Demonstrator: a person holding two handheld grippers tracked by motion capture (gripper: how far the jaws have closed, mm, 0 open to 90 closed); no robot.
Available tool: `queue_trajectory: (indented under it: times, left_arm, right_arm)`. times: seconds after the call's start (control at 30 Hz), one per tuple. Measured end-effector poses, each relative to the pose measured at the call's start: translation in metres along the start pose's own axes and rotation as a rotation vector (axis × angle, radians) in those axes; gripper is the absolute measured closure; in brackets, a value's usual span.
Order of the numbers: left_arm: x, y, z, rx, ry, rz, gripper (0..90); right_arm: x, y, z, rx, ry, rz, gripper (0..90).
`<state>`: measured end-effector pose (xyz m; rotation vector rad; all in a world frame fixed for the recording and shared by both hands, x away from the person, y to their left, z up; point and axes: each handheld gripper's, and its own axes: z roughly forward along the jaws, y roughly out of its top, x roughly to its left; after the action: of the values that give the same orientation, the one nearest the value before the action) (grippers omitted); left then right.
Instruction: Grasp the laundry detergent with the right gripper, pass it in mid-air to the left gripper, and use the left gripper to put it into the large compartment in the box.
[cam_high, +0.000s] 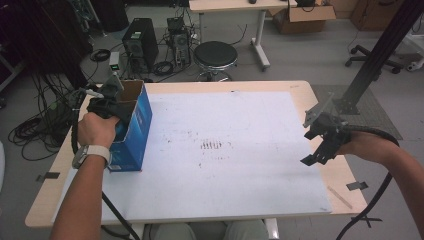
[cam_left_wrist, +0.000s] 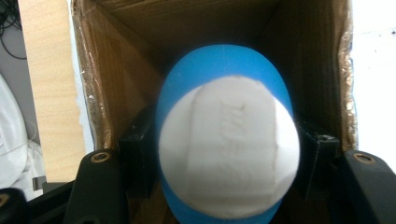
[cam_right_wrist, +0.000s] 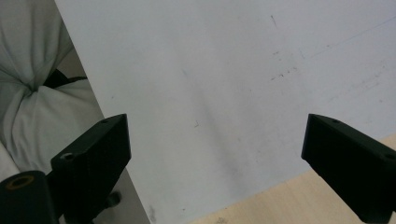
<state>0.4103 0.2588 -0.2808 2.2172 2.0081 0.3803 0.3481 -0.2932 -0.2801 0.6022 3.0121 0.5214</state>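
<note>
Left tongs were clamped on a blue-and-white egg-shaped thing, one black jaw pressing each side of it, white face toward the camera. Couldn't tell what the egg really was; there was some faint raised lettering on the white part, but it was too blurry to read. The egg sat right at the open top of a cardboard box, brown walls around and behind it. From the high view, the left tongs were poked into the top of that box, which was blue on the outside and stood near the left edge of the worktop.

Right tongs were wide open with nothing between the jaws, just the white sheet below them. In the high view they hung over the right edge of the worktop, well apart from the box. The sheet covered most of the worktop and had a few dark scuffs in the middle.
</note>
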Motion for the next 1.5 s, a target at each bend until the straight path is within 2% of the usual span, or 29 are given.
queue_trajectory:
  times: [0.23,0.37,0.53,0.6,0.73,0.77,0.93,0.97,1.13,1.33,1.37,1.5]
  left_arm:
    - [0.000,-0.001,0.000,-0.014,0.002,0.008,37.4]
    - [0.002,-0.001,-0.007,-0.019,0.000,-0.003,31.7]
    - [0.005,-0.003,-0.018,-0.033,-0.018,-0.022,27.5]
    - [0.007,-0.004,-0.025,-0.036,-0.030,-0.031,23.2]
    - [0.007,-0.005,-0.034,-0.048,-0.028,-0.041,18.5]
    - [0.006,-0.005,-0.041,-0.048,-0.030,-0.031,17.1]
    - [0.002,-0.006,-0.057,-0.064,-0.040,-0.019,15.3]
    - [0.000,-0.006,-0.065,-0.068,-0.056,-0.019,14.0]
    - [-0.005,-0.009,-0.078,-0.064,-0.048,0.002,12.7]
    - [-0.019,-0.013,-0.096,-0.058,-0.047,0.045,9.1]
    - [-0.025,-0.015,-0.103,-0.058,-0.044,0.064,9.2]
    - [-0.033,-0.016,-0.111,-0.060,-0.051,0.087,8.8]
  right_arm:
    - [0.001,-0.001,0.001,-0.002,0.002,0.002,7.9]
    - [0.002,-0.002,-0.001,-0.004,-0.001,0.002,7.9]
    - [0.004,-0.002,-0.003,-0.008,-0.008,0.001,7.8]
    - [0.005,-0.002,-0.004,-0.007,-0.009,-0.002,7.9]
    - [0.007,-0.002,-0.006,-0.007,-0.013,-0.004,7.8]
    - [0.008,-0.002,-0.007,-0.010,-0.014,-0.006,7.9]
    - [0.009,-0.001,-0.010,-0.014,-0.020,-0.006,7.9]
    - [0.010,-0.001,-0.012,-0.016,-0.022,-0.008,7.9]
    - [0.013,0.000,-0.014,-0.019,-0.026,-0.015,8.0]
    - [0.018,-0.001,-0.021,-0.029,-0.036,-0.023,8.1]
    - [0.019,-0.001,-0.022,-0.031,-0.036,-0.025,8.1]
    - [0.021,-0.002,-0.023,-0.034,-0.037,-0.028,8.2]
